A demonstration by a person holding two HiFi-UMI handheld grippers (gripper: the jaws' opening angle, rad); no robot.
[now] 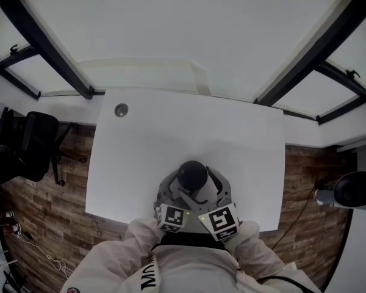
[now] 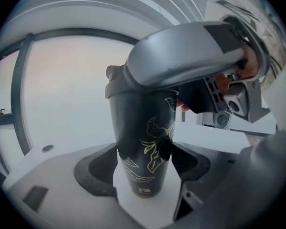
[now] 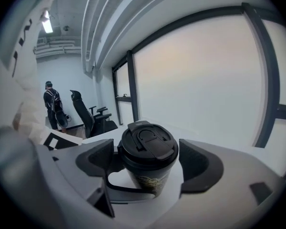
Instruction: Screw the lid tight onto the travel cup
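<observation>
left gripper [image 2: 144, 160] clamped on cup [image 2: 138, 128] | right gripper [image 3: 146, 157] slack round lid [image 3: 148, 144] | risk: pads slip on lid; twist tips cup off near table [image 1: 171, 133] edge

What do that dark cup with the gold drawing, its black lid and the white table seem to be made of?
Dark travel cup with gold leaf drawing: coated metal or plastic, smooth, faint sheen; I cannot tell which. Black flip lid: moulded plastic, matte, with crisp raised ridges. White table: smooth matte board, probably laminate, showing no grain.
</observation>
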